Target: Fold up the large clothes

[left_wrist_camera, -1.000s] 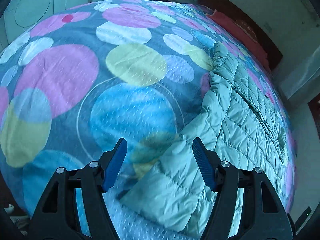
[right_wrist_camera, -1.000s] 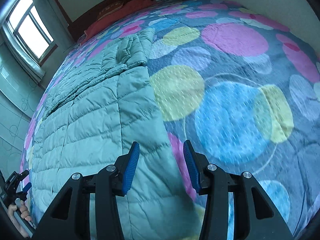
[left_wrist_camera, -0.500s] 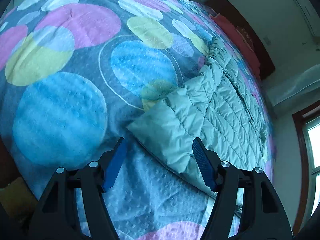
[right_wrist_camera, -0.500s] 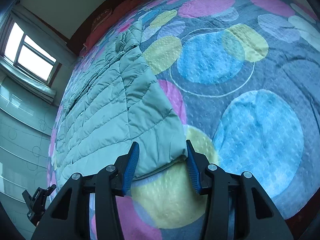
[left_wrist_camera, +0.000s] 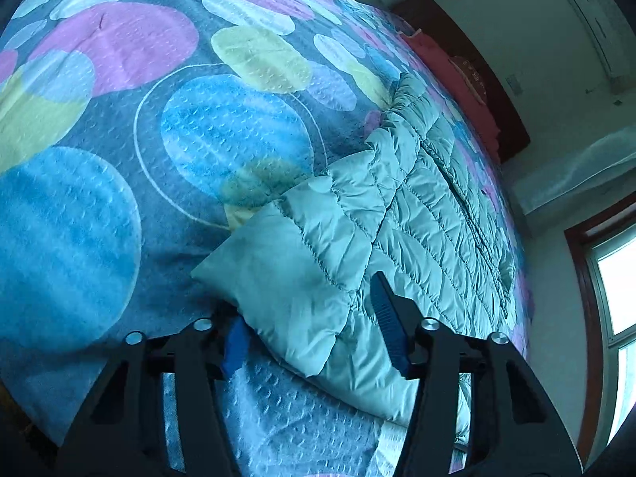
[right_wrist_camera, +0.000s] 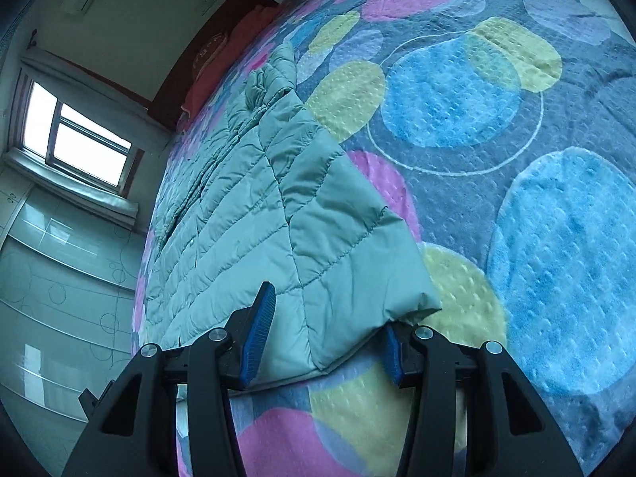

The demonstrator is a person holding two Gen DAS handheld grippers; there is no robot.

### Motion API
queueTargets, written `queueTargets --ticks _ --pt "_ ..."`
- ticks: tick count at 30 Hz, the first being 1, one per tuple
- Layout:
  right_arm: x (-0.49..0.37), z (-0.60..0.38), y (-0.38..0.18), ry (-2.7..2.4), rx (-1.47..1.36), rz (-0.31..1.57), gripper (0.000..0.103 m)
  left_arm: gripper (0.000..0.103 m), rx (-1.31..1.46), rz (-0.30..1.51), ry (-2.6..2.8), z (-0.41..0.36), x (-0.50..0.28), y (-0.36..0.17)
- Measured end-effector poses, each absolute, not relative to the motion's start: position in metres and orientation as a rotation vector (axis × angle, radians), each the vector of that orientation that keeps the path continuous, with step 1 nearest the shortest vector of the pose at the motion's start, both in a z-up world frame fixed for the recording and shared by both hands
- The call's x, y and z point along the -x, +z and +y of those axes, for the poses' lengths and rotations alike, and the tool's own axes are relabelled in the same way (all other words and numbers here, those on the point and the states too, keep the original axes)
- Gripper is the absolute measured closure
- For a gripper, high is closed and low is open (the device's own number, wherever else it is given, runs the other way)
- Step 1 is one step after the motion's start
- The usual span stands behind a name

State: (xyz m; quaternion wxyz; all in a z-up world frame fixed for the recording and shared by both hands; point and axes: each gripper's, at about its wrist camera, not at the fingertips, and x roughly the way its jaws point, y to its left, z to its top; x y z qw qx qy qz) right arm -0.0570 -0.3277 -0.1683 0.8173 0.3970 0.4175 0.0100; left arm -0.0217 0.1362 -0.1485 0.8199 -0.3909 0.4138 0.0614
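Note:
A teal quilted down jacket (left_wrist_camera: pixel 417 218) lies flat on a bed covered by a blanket (left_wrist_camera: pixel 218 127) with big coloured circles. My left gripper (left_wrist_camera: pixel 308 298) is low over the jacket's near left corner. Its jaws are closing with that corner between them, one blue pad half hidden under the fabric edge and the other resting on top. In the right wrist view the jacket (right_wrist_camera: pixel 238 218) stretches away to the left over the blanket (right_wrist_camera: pixel 457 99). My right gripper (right_wrist_camera: pixel 328 306) is open astride the near right corner, one pad on the fabric and one tucked under its edge.
A red pillow (left_wrist_camera: pixel 457 67) and a dark headboard sit at the bed's far end. A window (right_wrist_camera: pixel 75 139) and pale wardrobe doors (right_wrist_camera: pixel 59 278) line the wall beside the bed. The blanket's near edge drops off just below both grippers.
Both grippers have sunk and moved in on the jacket's near corners, rolling as they came. Each corner now lies between a pair of jaws; before, the jaws hung above the bed.

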Motion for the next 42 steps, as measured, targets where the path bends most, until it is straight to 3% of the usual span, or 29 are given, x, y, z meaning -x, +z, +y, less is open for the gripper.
queueTargets --ticks 2,4,8,16,24,34,42 --pt "0.053 -0.324 -0.168 0.016 -0.820 0.891 0.075 0.080 0.840 0.899 0.116 0.137 0.017 -0.153" --pt "0.050 -0.323 -0.170 0.019 -0.823 0.894 0.092 0.091 0.852 0.892 0.116 0.139 0.017 -0.155" --pt "0.052 -0.323 -0.163 0.032 -0.811 0.859 0.098 0.099 0.829 0.846 0.097 0.140 0.017 -0.143" --pt "0.029 -0.321 -0.108 0.110 -0.739 0.724 0.099 0.101 0.756 0.711 0.012 0.135 -0.016 -0.084" --pt "-0.064 -0.332 -0.074 0.159 -0.759 0.629 0.099 0.101 0.682 0.646 0.004 0.126 -0.115 -0.045" --pt "-0.214 -0.341 -0.071 0.125 -0.720 0.637 0.099 0.101 0.581 0.690 0.053 0.113 -0.262 -0.052" --pt "-0.305 -0.344 -0.102 0.087 -0.689 0.710 0.099 0.101 0.421 0.712 0.098 0.090 -0.351 -0.077"
